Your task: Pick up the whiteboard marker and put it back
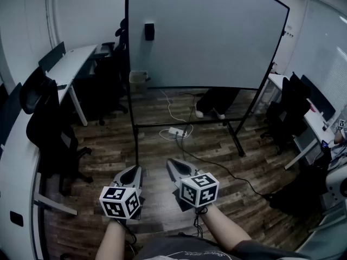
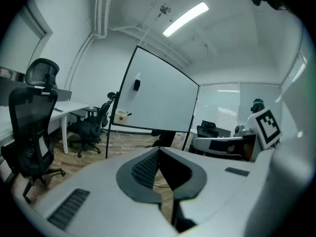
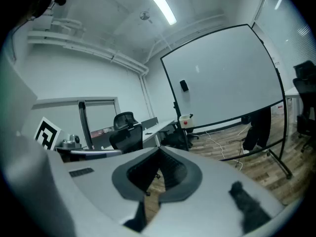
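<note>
Head view has the person standing well back from the whiteboard, with the left gripper and the right gripper held low and side by side, pointing at it. Each gripper view shows the jaws pressed together with nothing between them.

I cannot pick out the whiteboard marker in any view. Two places look likely: a dark block stuck high on the board's left side, and a small box at the board's lower left corner. That doubt is the first risk, because either gripper could close on a holder or an eraser instead of the marker.

The floor is the second risk. A power strip and its cable lie between the person and the board, so walking forward while watching the grippers could snag a foot.

The third risk is the board itself. It stands on a rolling-looking stand, and someone's legs show behind it. Pressing hard on the surface could push the board towards them.

Finally, the jaws need to open before reaching in. Shut tips would likely knock a slim, round marker loose, or it could twist out of an off-centre pinch.
</note>
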A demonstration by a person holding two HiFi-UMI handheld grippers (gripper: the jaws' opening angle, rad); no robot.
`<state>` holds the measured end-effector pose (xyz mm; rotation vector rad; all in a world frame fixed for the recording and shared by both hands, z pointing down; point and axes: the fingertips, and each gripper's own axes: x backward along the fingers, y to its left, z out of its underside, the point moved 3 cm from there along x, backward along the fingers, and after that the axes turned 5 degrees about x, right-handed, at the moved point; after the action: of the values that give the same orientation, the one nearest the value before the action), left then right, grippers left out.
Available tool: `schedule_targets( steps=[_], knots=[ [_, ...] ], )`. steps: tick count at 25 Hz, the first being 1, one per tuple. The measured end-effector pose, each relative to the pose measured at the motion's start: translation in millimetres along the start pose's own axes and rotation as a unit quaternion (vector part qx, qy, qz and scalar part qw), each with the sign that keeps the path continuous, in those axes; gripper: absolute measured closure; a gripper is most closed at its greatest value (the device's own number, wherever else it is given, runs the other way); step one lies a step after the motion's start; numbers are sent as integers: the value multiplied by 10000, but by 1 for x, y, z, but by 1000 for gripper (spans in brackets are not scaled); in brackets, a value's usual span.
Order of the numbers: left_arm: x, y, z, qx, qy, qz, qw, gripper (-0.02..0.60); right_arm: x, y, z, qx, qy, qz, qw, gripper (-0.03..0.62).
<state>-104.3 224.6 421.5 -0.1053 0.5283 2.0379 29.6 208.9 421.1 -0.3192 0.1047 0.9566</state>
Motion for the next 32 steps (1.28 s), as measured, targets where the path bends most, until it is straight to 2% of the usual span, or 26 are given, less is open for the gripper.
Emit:
schedule_targets(
  steps=[12,17,22,25,32],
  knots=[
    [10,12,4,56,-28,-12,10000,568,-13,13,7,72,161,-40,9998,572],
    [8,31,0,179,-53,65,9998,568,-34,22,7,41,5,212,9998,571],
    [5,44,-4,-11,-33,184,9998,568,-50,26,6,-85,-96,328,9994,571],
    [0,52,-5,95,-25,168,9998,568,-57,19,4,-91,-34,320,9994,571],
    [-29,71,-16,19,9,-6,10000,568,-94,-6,-9,-122,-102,217,9996,571]
  ],
)
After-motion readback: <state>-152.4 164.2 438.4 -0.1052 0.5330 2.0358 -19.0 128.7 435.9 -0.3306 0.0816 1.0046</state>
